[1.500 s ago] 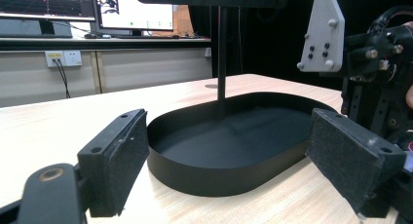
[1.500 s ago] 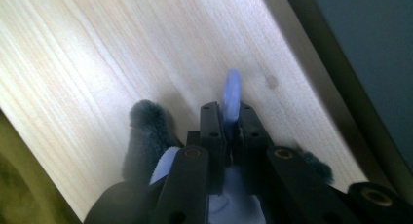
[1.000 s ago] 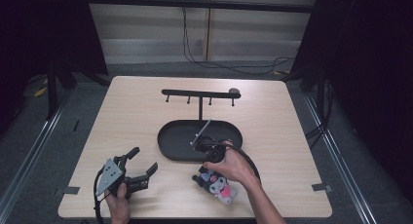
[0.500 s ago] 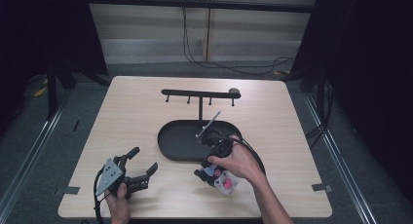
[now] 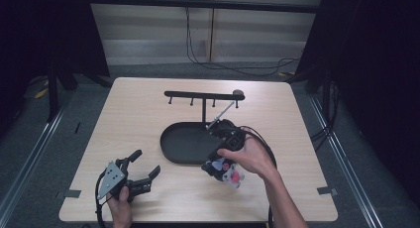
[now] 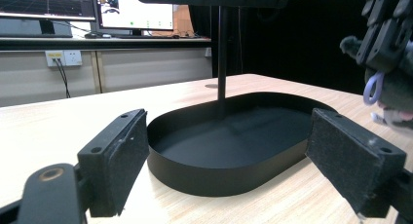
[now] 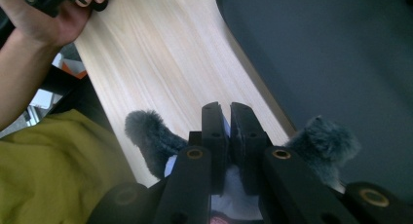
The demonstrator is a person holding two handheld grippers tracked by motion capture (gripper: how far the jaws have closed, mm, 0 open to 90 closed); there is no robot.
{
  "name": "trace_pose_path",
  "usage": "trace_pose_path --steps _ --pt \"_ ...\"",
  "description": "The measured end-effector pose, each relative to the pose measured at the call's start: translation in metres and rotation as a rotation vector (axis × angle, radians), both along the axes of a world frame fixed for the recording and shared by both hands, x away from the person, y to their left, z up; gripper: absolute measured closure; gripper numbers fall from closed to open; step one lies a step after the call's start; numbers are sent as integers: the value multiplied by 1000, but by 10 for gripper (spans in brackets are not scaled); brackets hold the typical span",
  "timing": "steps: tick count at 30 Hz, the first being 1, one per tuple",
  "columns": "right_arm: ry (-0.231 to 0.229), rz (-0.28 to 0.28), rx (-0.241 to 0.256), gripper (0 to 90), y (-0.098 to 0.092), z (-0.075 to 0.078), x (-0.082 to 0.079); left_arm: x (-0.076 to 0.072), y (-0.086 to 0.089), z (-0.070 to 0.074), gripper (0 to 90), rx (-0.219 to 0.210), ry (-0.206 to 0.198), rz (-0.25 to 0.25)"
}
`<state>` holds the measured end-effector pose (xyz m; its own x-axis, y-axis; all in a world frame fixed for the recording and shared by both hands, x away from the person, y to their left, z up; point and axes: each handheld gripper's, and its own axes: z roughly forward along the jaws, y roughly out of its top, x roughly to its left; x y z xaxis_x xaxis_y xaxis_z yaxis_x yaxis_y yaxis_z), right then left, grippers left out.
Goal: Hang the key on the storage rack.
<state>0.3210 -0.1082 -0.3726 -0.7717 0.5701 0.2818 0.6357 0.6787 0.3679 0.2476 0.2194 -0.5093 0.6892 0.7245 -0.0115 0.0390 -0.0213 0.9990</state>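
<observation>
A small plush toy [image 5: 225, 170], dark grey fur with white and pink patches, is hanging in the right gripper [image 5: 229, 143] just past the near right edge of the black oval tray [image 5: 184, 144]. From the high view it is sitting at the table's near middle, its long axis slanting from the tray's rim down toward the person's side, pink end nearest the person. In the right gripper view the two black jaws are pressing almost together on the toy's [image 7: 229, 182] middle, with one furry grey ear sticking out on each side of them, so the tool is clenching the plush. Whether the toy is touching the tabletop I cannot tell. The right hand [image 5: 250, 156] is wrapping the gripper body from behind, a cable looping off to the right.

Behind the toy, the tray is lying lengthwise left to right on the light wooden table [image 5: 143, 104], and a thin post is rising from its far side to a black horizontal bar with small pegs [image 5: 203, 95].

At the near left corner the left hand [image 5: 120, 208] is holding the left gripper [image 5: 141, 167], jaws spread wide and gripping nothing, pointing toward the tray. In the left gripper view its padded jaws are framing the tray's [image 6: 204, 170] wall, with the plush [image 6: 394, 95] at the right edge.
</observation>
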Motion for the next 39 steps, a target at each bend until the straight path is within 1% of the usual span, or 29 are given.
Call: trace_pose_path --steps 4,5,7,9,10,11,12,17,20,24,25,26,27,29,33,37,39 --pt "8 7 14 855 -4 12 4 0 0 0 154 -1 0 0" --pt "-2 10 10 855 -5 14 6 0 0 0 155 0 0 0" --pt "6 7 11 855 -6 20 9 0 0 0 154 -1 0 0" --pt "2 2 8 855 -8 26 13 0 0 0 154 -1 0 0" --pt "6 -3 15 855 -9 29 15 0 0 0 155 -1 0 0" --pt "0 2 17 855 -10 31 17 0 0 0 154 -1 0 0" --pt "-3 -5 16 855 -11 34 19 0 0 0 154 -1 -1 0" --pt "-1 -14 36 855 -16 48 29 0 0 0 154 1 -1 0" --pt "-5 -18 38 855 -18 55 34 0 0 0 154 0 -1 0" --pt "-12 -22 49 855 -20 63 39 0 0 0 155 0 -1 -1" --pt "-13 -22 59 855 -21 65 41 0 0 0 154 -1 -1 -1" --pt "-6 -29 67 855 -21 66 43 0 0 0 155 0 -1 0" --pt "-11 -35 70 855 -22 67 45 0 0 0 154 0 -1 0" --pt "-2 -42 77 855 -24 69 48 0 0 0 154 -1 -1 0" --pt "-8 -53 82 855 -29 76 52 0 0 0 154 -2 0 -1" --pt "-2 -72 79 855 -31 83 58 0 0 0 154 -1 -1 -1" --pt "-1 -84 88 855 -33 86 62 0 0 0 154 -1 0 -1"
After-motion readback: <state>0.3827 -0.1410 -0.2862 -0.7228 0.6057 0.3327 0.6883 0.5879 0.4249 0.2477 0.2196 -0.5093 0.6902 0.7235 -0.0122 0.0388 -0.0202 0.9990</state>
